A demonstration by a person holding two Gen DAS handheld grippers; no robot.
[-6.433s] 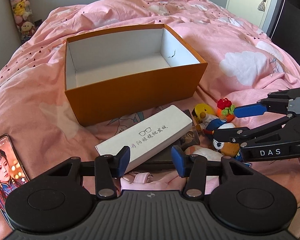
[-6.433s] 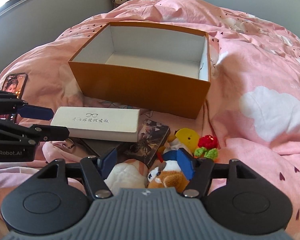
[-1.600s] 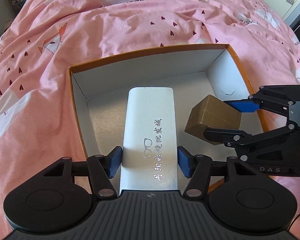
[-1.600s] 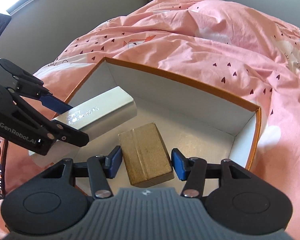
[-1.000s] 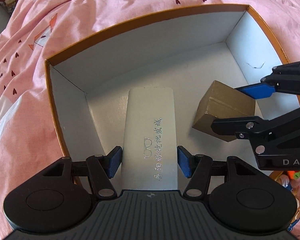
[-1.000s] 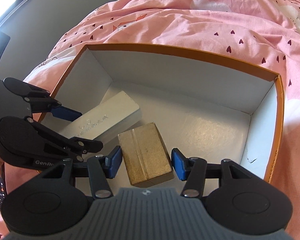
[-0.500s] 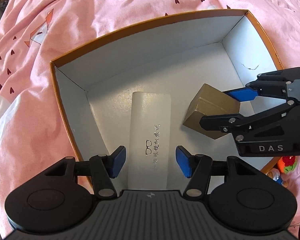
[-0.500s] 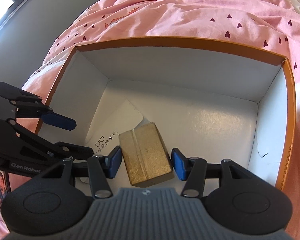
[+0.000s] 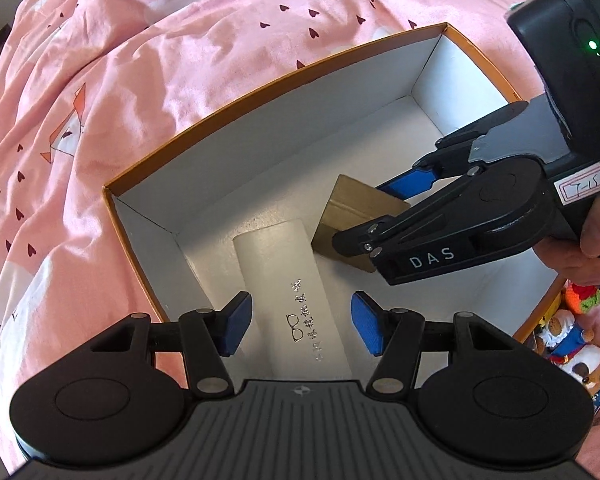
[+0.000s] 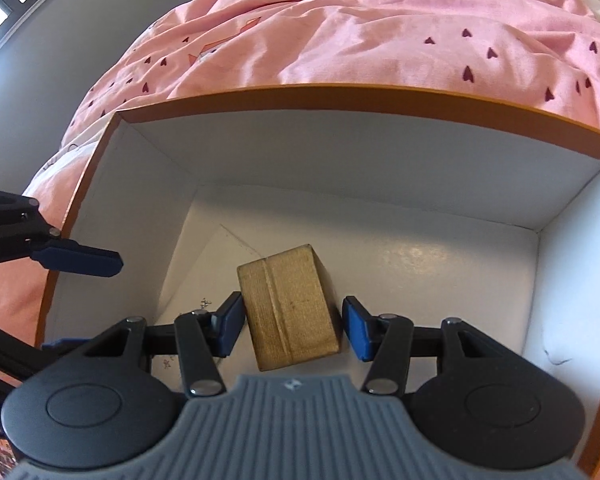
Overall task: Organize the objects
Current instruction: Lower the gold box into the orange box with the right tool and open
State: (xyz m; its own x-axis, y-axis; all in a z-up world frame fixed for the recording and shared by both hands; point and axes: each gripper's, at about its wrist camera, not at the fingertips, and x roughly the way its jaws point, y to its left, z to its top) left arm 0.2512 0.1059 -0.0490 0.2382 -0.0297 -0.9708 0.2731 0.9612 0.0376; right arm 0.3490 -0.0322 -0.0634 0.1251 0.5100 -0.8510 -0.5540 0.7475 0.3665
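Cardboard is what both task items appear to be made of, so stiff flat faces and little weight can be expected, though the weight is only judged from their look. The brown box (image 10: 290,308) is seen between the blue pads of the right gripper (image 10: 292,330), low inside the orange storage box (image 10: 364,98); the left pad lies against its side, while a sliver of gap shows at the right pad, so whether it is pinched or just let go cannot be told. Its faces look matte and finely textured, so slipping is judged unlikely. Hold is best taken across the two long side faces, clear of the seam running along the top (a seam may give under pressure).

The white glasses case box (image 9: 296,300) lies flat on the white floor directly ahead of the left gripper (image 9: 296,326), whose jaws are spread wider than the case, neither pad touching it. Its surface looks smooth and slightly glossy, so more slip is expected than with the brown box. It is long and narrow, and a grasp across the short width near the middle would keep it from tipping.

Small plush toys (image 9: 568,344) are seen outside the storage box, beyond its wall to the right of the left gripper; these would squash softly under the pads
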